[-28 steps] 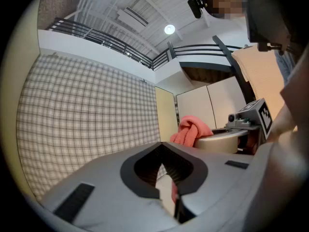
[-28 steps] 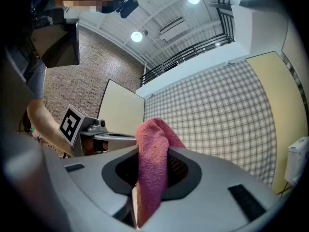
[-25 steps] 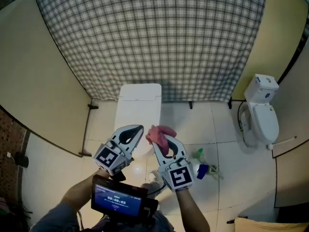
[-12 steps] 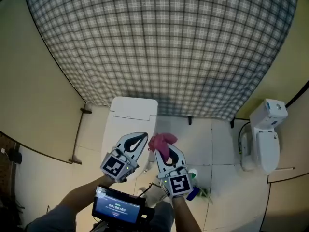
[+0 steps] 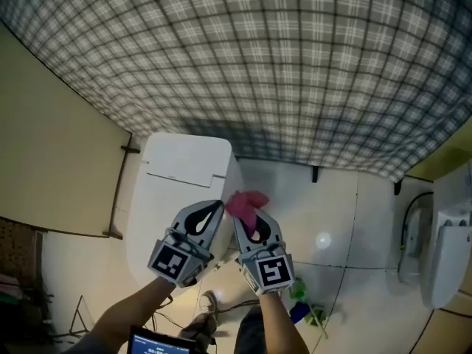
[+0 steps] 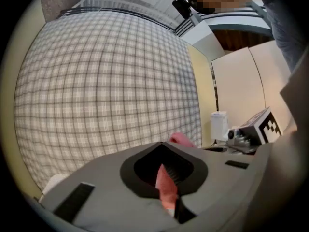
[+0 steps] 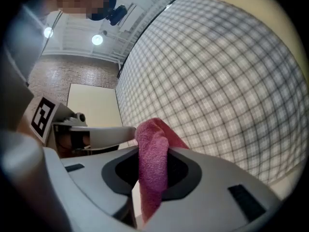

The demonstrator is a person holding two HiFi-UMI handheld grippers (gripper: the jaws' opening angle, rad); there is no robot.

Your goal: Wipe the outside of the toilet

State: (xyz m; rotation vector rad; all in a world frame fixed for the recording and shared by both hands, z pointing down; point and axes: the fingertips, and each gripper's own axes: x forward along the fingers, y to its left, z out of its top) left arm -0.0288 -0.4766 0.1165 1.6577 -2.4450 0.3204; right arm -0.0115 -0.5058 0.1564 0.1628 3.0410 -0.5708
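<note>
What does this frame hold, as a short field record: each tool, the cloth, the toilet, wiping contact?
left tool: jaws together; a pink sliver shows in their gap, source unclear
right tool: shut on the pink cloth
pink cloth: bunched, sticking out past the right tool's tips
toilet: white, below both tools, in front of the plaid backdrop
contact: cannot tell whether the cloth touches the toilet
second toilet: at the right edge, apart from both tools

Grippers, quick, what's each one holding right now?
Left gripper: closed, looks empty.
Right gripper: closed on the pink cloth.
</note>
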